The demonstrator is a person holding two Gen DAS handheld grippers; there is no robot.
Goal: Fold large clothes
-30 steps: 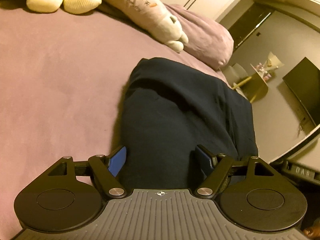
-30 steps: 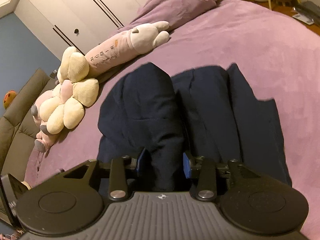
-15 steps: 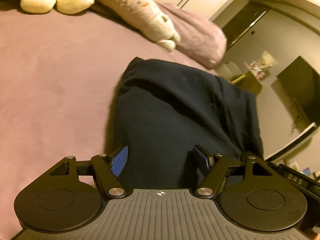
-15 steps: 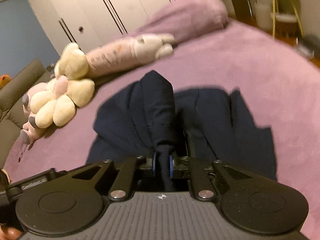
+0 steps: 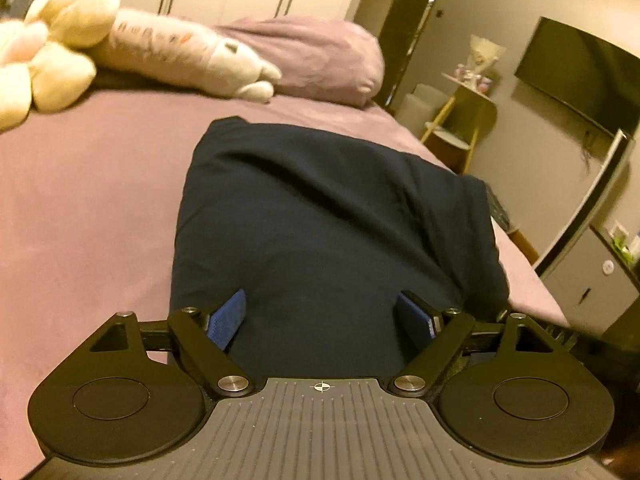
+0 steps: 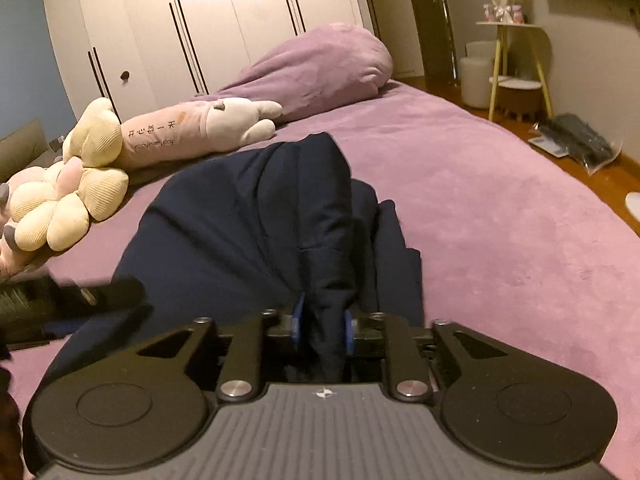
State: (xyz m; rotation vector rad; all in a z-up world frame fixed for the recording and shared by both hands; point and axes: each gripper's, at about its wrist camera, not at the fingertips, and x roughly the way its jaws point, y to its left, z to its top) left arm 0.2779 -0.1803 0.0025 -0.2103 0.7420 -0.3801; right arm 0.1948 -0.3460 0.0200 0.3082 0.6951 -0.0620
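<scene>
A dark navy garment [image 5: 320,220] lies partly folded on the purple bed [image 5: 80,200]. My left gripper [image 5: 324,316] hovers over its near edge. Its jaws are opening wide, the blue pads [image 5: 226,318] stand clear of the cloth, and fabric lies below and between them. In the right wrist view a raised fold of the garment [image 6: 320,220] runs up into my right gripper [image 6: 323,330]. Its jaws are opening, but the bunched cloth still fills the gap and touches both pads. The left gripper shows as a dark blur [image 6: 80,296] at the left.
A long pink plush [image 6: 192,132] and a cream flower plush [image 6: 68,200] lie at the far left of the bed. A purple pillow [image 6: 320,68] lies behind them. Beyond the bed's right edge stand a small side table [image 6: 516,60] and a wall TV [image 5: 580,80].
The right gripper closed on a fold of the garment and lifted it, and its jaws now stand slightly wider. The left gripper shifted across the garment, rolled, and opened wider.
</scene>
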